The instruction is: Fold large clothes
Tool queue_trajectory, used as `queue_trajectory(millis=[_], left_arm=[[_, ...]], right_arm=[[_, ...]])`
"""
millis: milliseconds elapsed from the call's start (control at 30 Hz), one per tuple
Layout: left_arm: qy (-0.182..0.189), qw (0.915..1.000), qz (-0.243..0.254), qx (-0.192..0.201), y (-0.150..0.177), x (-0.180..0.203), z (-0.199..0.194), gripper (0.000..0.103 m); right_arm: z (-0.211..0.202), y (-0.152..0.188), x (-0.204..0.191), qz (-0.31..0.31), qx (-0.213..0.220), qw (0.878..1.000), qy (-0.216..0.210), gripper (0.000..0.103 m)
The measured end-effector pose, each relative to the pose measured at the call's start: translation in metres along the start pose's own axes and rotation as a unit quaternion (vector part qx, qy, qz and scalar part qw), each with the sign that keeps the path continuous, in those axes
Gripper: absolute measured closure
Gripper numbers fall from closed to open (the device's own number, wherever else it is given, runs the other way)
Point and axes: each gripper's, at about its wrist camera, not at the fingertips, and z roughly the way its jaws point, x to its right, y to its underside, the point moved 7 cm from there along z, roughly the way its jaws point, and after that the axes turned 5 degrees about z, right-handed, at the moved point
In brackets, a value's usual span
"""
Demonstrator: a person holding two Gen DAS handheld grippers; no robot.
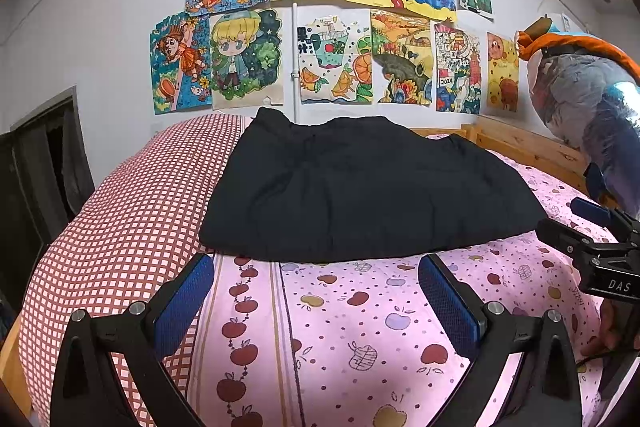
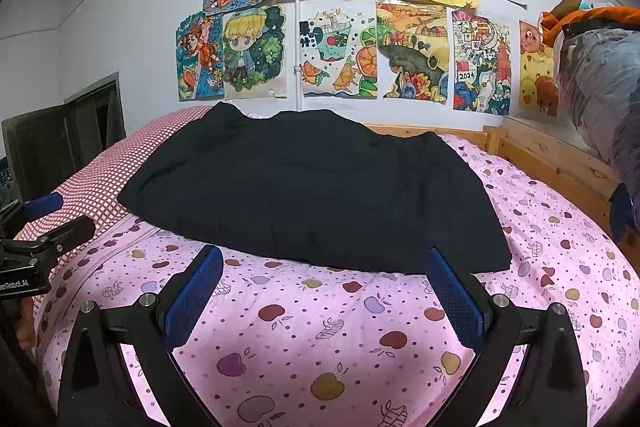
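Hovering both claws short of the garment, I record the following. My left claw is released, its blue pads set wide apart with nothing between them; my right claw is likewise released and empty, pads spread. Each sits over bare sheet, just short of the garment's near edge and not touching it. The garment is a dark, bulky piece lying flat across the middle of the bed, its left part resting over the checked quilt and its right part on the apple-print sheet. It already forms a compact, roughly rectangular block with a thick rounded near edge, which I judge to be a fold line; sleeves or a collar cannot be made out against the dark fabric. I judge the wide spread of the pads to suit the thick edge, since a narrow gap would not admit it. The claws stand side by side and well apart, one toward each near corner, which I judge to be so placed that the edge can be lifted evenly without sagging. A wooden rail bounds the far right, and a wrapped bundle sits above it, clear of the work area. Drawings cover the wall behind. Whether a further fold is needed, I cannot settle from here.
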Motion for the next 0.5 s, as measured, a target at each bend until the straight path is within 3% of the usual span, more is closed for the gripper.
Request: queue_trajectory(millis=[167, 500], left_arm=[[0.008, 0.9999, -0.004, -0.008, 0.0031, 0.0015, 0.0026, 0.0], [-0.016, 0.9996, -0.018, -0.013, 0.0042, -0.0056, 0.0038, 0.0]], right_arm=[[0.0009, -0.0009, 0.0, 0.001, -0.002, 1.0, 0.0, 0.004], [0.0018, -0.0016, -0.0003, 0.002, -0.006, 1.0, 0.001, 0.004]])
